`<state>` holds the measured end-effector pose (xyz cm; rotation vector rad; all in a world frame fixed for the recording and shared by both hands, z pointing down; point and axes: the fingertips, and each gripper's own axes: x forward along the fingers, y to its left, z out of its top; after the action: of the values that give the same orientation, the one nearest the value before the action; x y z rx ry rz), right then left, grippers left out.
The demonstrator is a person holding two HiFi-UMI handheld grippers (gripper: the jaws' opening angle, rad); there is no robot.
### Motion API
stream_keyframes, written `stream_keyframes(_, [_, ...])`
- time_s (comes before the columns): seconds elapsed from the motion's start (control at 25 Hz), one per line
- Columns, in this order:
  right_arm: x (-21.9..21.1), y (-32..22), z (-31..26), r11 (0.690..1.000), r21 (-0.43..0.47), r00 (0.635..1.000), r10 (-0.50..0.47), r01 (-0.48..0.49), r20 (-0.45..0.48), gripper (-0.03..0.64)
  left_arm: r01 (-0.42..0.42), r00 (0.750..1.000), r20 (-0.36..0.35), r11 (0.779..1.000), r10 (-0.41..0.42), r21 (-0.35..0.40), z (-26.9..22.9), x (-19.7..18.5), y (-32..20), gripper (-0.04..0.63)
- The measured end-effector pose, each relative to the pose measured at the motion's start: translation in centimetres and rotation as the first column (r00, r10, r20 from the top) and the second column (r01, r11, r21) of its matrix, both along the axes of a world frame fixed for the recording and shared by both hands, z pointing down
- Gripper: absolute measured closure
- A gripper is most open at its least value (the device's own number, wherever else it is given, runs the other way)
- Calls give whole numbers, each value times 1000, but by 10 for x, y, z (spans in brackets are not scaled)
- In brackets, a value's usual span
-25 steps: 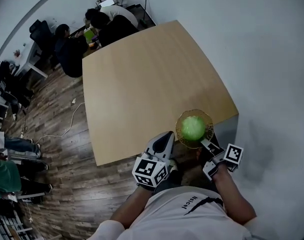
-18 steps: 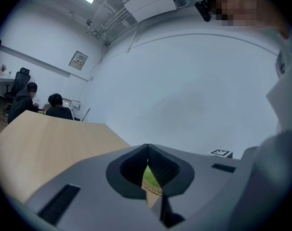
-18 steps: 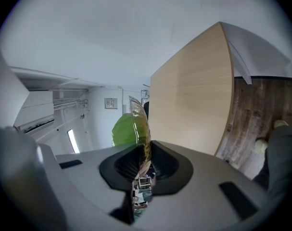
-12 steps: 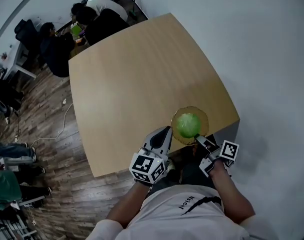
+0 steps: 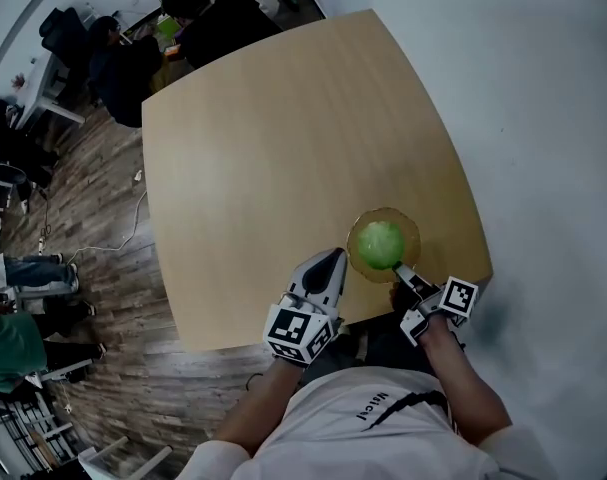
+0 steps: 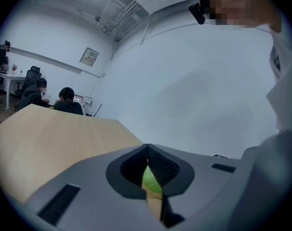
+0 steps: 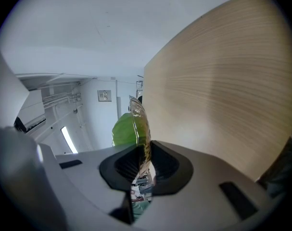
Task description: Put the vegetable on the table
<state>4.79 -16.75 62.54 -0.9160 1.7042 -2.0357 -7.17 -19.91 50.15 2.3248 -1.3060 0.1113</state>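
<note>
A round green vegetable (image 5: 380,244) lies on a clear amber plate (image 5: 411,232) over the near right part of the wooden table (image 5: 283,138). My right gripper (image 5: 401,270) is shut on the plate's near rim. In the right gripper view the plate (image 7: 140,119) runs edge-on between the jaws of that gripper (image 7: 143,153), with the vegetable (image 7: 122,129) just past them. Whether the plate rests on the table I cannot tell. My left gripper (image 5: 333,258) hovers just left of the plate, shut and holding nothing. Past its tips (image 6: 147,153) a sliver of the vegetable (image 6: 150,181) shows.
Several people (image 5: 213,13) sit at desks beyond the table's far end. Wood floor with a cable (image 5: 103,248) lies to the left, where another person (image 5: 8,343) stands. A pale wall (image 5: 543,118) bounds the right side. The table's near edge (image 5: 253,333) is close to my body.
The plate with the vegetable has moved from the table's near edge farther in over the tabletop, still in the right gripper. The left gripper has kept alongside it.
</note>
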Motion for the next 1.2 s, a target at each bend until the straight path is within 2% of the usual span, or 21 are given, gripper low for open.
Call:
stream_keyframes(0.56, [12,-51,96,992,-122,998,-46,41,-36,572,48,999,24,995,-46,-91,66,12,-52,581])
stream_keyframes(0.76, [15,-55,113,986,-158,997,-55,46,-49,572,55,998,30,992,-52,-111,77,19,-57,581])
stream_keyframes(1.2, [1,-84,131,977,-211,999,-33,23,-42,572,81,997,30,987,-78,-140,94,5,-81,581])
